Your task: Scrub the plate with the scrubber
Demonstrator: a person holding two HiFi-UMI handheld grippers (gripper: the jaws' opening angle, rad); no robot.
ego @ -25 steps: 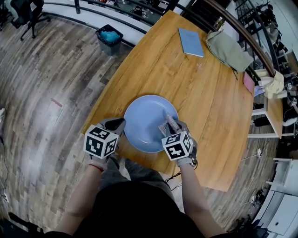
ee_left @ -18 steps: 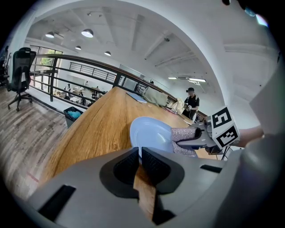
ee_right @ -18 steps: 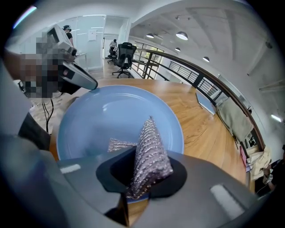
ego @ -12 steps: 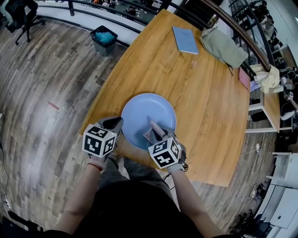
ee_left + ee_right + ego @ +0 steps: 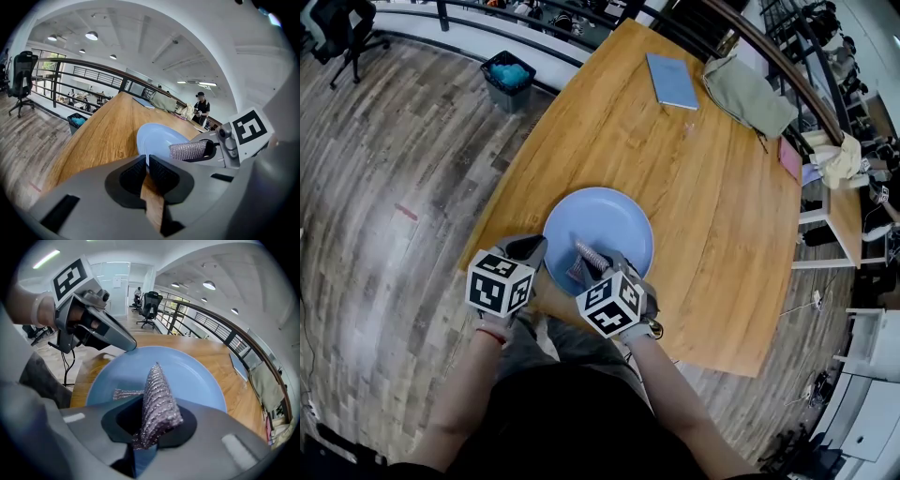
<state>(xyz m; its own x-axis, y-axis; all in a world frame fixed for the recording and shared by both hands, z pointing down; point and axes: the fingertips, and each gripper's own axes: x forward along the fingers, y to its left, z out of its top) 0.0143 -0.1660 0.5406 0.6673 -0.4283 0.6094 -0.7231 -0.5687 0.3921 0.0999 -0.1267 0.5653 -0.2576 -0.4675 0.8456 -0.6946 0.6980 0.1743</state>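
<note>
- The scrubber, clenched in the right gripper, has been dragged from the right side of the plate to its near-left part — a scrubbing stroke is judged under way.
- The plate's near-left rim is kept pinched by the left gripper — so the plate is steadied.

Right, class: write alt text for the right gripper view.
The right gripper clamps a silvery scrubber over a blue plate on a wooden table. The left gripper grips the plate's far rim.

Wooden table: plate, notebook, bag
</note>
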